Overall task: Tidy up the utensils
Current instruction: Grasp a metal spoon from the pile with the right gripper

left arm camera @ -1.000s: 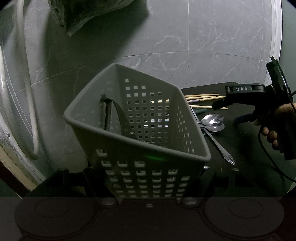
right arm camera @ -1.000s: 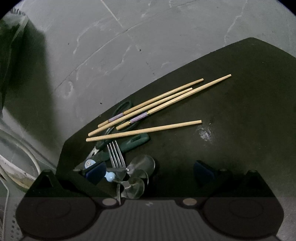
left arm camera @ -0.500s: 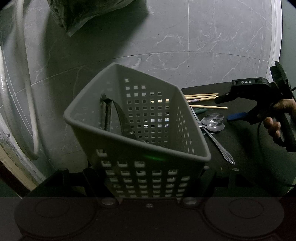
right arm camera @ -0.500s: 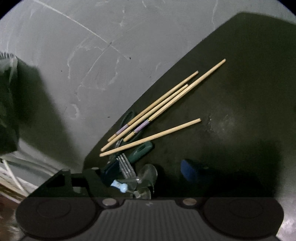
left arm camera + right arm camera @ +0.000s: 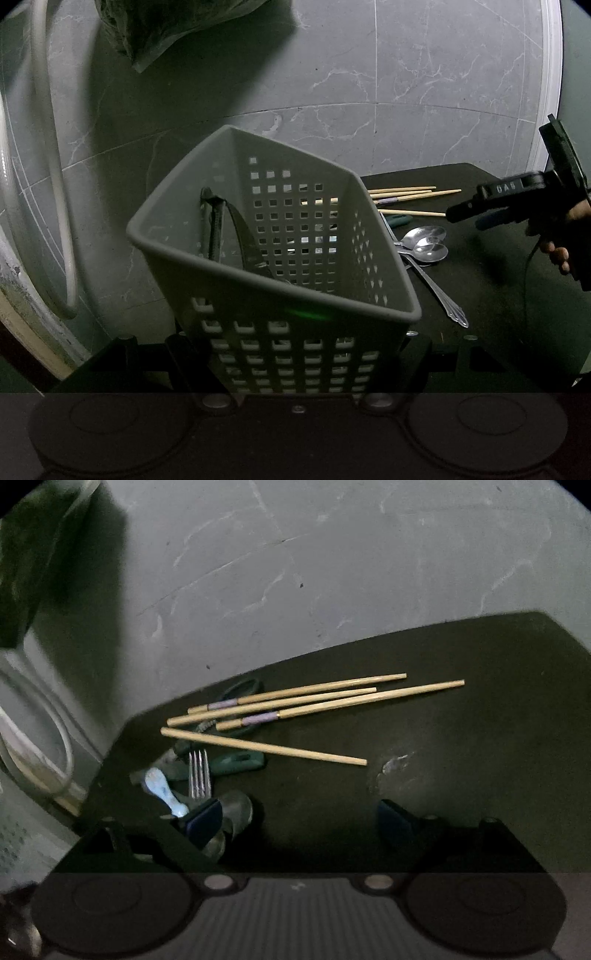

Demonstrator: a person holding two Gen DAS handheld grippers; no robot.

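Left wrist view: the left hand-held gripper (image 5: 295, 354) is clamped on the grey perforated basket (image 5: 280, 254), tilted, with dark utensils (image 5: 221, 229) already inside. At 3 o'clock, two spoons (image 5: 428, 243) lie on the black table (image 5: 498, 295).

Right wrist view: the right hand-held gripper (image 5: 295, 819) hangs apart, empty. Four chopsticks (image 5: 295, 709), a fork (image 5: 199, 775) and green scissors (image 5: 236, 760) remain at 11 o'clock; most sorting seems left.

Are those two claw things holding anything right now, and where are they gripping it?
The left gripper clamps the grey perforated utensil basket by its lower body, near the base. The right gripper is open over the table, holding nothing.
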